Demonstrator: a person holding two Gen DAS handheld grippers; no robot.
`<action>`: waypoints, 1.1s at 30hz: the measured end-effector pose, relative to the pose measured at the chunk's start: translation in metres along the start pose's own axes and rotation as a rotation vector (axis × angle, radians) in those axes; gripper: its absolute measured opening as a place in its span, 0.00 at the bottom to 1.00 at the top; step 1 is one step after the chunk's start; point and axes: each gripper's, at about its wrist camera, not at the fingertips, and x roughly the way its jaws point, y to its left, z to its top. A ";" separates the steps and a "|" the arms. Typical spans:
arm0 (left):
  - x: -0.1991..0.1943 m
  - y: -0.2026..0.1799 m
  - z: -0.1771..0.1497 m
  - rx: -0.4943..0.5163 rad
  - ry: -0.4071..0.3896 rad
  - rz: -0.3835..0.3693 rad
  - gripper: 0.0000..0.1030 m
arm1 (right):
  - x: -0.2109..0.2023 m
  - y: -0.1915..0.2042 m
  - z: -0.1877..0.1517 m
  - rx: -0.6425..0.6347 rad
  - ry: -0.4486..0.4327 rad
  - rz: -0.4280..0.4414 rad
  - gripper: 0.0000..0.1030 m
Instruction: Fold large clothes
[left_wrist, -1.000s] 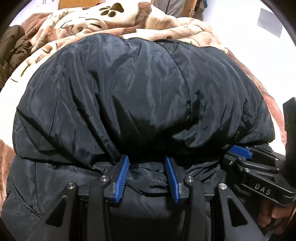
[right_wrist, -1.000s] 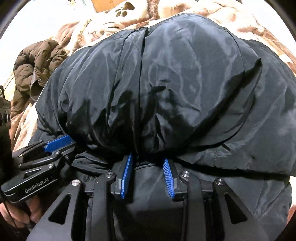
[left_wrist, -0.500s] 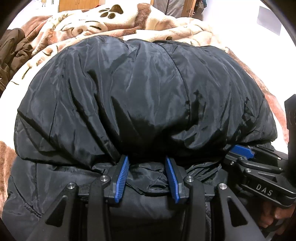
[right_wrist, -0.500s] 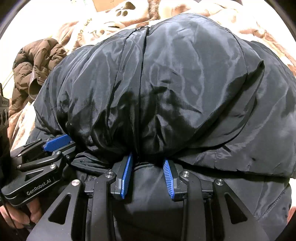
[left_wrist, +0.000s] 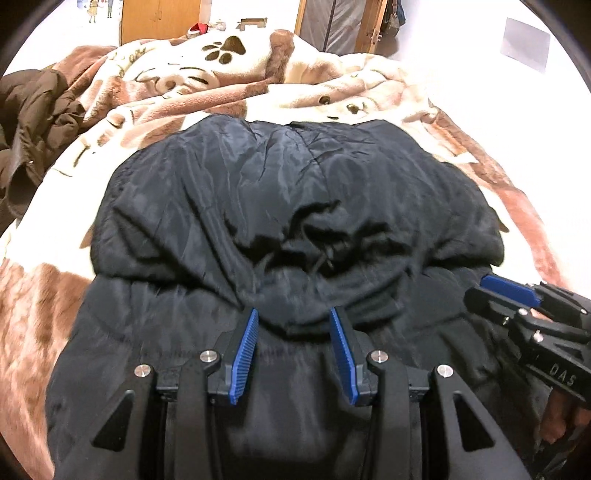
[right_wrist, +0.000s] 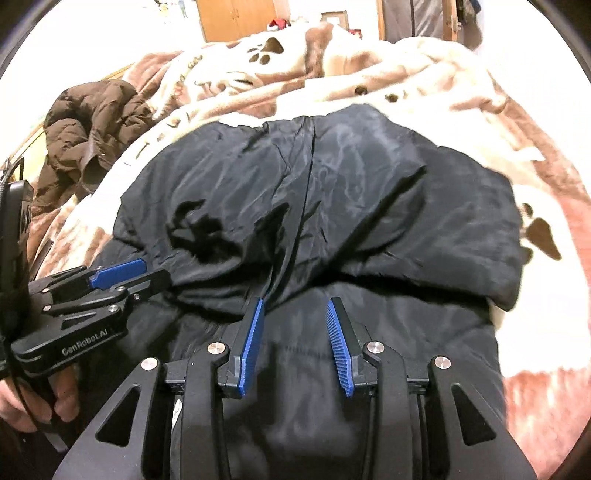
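Note:
A large black padded jacket (left_wrist: 295, 206) lies folded over itself on a paw-print blanket (left_wrist: 221, 85); it also shows in the right wrist view (right_wrist: 332, 192). My left gripper (left_wrist: 293, 314) is open just at the near edge of the folded-over layer, with nothing between its blue pads. My right gripper (right_wrist: 295, 304) is open at the same fold edge, empty. Each gripper shows from the side in the other's view: the right one (left_wrist: 517, 295) and the left one (right_wrist: 110, 277).
A brown jacket (left_wrist: 33, 122) lies crumpled at the left of the bed, also in the right wrist view (right_wrist: 92, 125). The beige and brown blanket (right_wrist: 461, 96) covers the bed around the black jacket. Wooden furniture (left_wrist: 159, 18) stands beyond the bed.
Both grippers have opened and let go of the jacket's folded layer, which has dropped flat. Both have pulled back and up, so more of the bed shows.

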 end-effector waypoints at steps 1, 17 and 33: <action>-0.008 -0.002 -0.005 0.001 -0.003 -0.001 0.41 | -0.010 0.000 -0.004 0.001 -0.009 -0.001 0.35; -0.110 -0.019 -0.074 0.001 -0.057 0.024 0.44 | -0.104 0.011 -0.078 -0.001 -0.071 0.000 0.42; -0.151 -0.015 -0.117 -0.007 -0.077 0.044 0.44 | -0.138 -0.018 -0.147 0.098 -0.041 -0.022 0.50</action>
